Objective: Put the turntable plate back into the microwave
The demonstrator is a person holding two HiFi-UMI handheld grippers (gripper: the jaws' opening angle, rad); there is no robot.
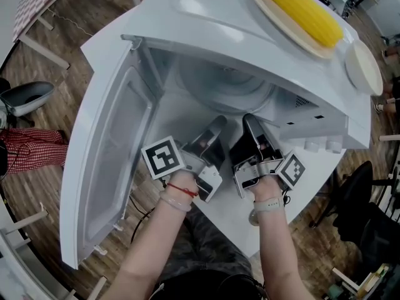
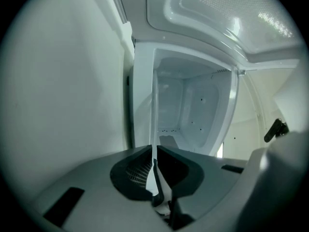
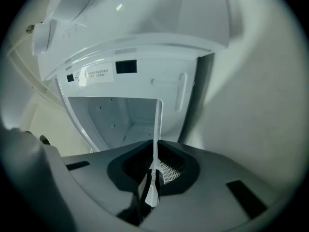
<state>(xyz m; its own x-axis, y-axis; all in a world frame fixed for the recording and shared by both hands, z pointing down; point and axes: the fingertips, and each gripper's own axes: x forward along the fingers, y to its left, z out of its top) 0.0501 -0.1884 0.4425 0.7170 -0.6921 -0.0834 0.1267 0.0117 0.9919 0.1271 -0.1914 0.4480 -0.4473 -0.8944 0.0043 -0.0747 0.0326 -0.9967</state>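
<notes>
Left gripper (image 1: 217,125) and right gripper (image 1: 249,121) each clamp the near rim of the glass turntable plate (image 1: 225,87) (edge-on between their jaws), which reaches into the open microwave (image 1: 206,24).

We see the microwave (image 1: 206,36) in smooth, glossy white, and its door (image 1: 112,149) at nine o'clock is just as shiny. The turntable plate (image 2: 155,120) looks like clear, smooth glass. The left hand-held gripper (image 1: 217,122) and right hand-held gripper (image 1: 249,119) are matt grey plastic. At eight o'clock, checked cloth (image 1: 31,152) lies on the wood floor (image 1: 56,111).
</notes>
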